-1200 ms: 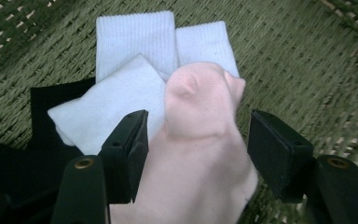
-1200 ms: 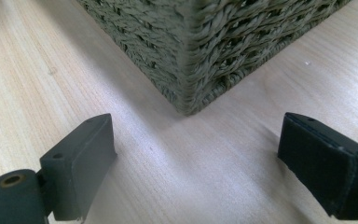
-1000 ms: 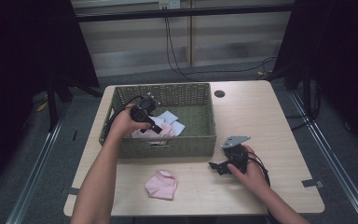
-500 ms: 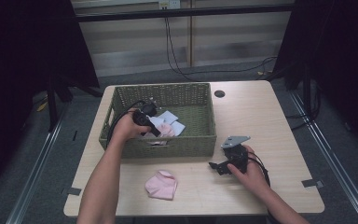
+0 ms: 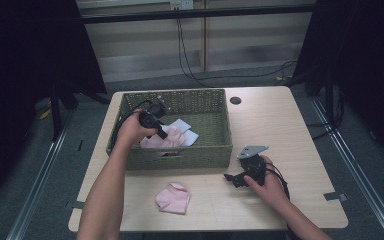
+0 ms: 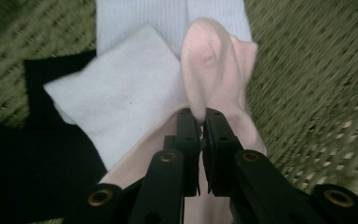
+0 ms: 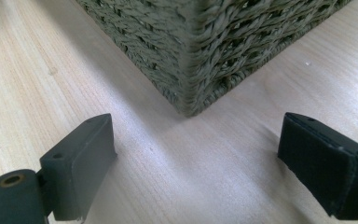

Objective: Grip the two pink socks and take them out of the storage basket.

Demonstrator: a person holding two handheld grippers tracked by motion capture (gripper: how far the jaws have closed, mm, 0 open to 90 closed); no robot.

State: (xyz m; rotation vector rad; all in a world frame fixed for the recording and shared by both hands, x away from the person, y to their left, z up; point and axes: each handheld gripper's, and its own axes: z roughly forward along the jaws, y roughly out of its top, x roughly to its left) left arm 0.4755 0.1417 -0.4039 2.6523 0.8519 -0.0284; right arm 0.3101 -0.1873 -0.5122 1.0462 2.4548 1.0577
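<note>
My left claw (image 6: pixel 201 114) is pinched tight on a pink sock (image 6: pixel 214 70) inside the basket (image 5: pixel 220 150). My right claw (image 7: pixel 196 163) rests wide open, empty, beside the basket's corner. Lifting could snag the white cloth (image 6: pixel 121 98) underneath.

The high view looks forward and down from the near side over the whole counter (image 5: pixel 290 130) and the green wicker basket (image 5: pixel 220 150). The left gripper view peers close down into that basket (image 6: pixel 307 70). The right gripper view sits low on the counter (image 7: pixel 37 70), close to the basket's corner (image 7: pixel 191 56).
</note>
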